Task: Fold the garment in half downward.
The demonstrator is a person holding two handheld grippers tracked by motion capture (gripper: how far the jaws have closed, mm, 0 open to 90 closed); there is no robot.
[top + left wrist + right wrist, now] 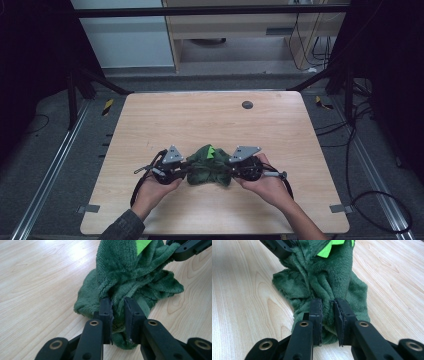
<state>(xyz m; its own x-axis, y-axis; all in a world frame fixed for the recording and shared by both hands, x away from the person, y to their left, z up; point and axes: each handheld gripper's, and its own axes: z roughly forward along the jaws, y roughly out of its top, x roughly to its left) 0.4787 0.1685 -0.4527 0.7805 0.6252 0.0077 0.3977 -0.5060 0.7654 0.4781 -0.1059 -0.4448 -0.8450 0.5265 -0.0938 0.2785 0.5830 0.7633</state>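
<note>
Both grippers pinching a bunched green plush cloth on the wooden table (150, 125), one at each end.

Left gripper (117, 305): jaws narrow, pads clamped on a fold of the green plush cloth (130, 272), which runs straight ahead of its tips & away toward the other gripper. Right gripper (327, 306): same, narrow, nipping a ridge of cloth directly in front; the bright-green tag (329, 247) sits further out past its tips, near the opposing jaw. From the high view the cloth lies crumpled btwn the two grippers, resting on the table, not lifted. Progress, as I judge it: grasp on both ends looks done; spreading, straightening or folding is all yet to do, since fabric is bunched w/ deep creases & no flat edge showing. Exact corners held: can't tell.
</note>
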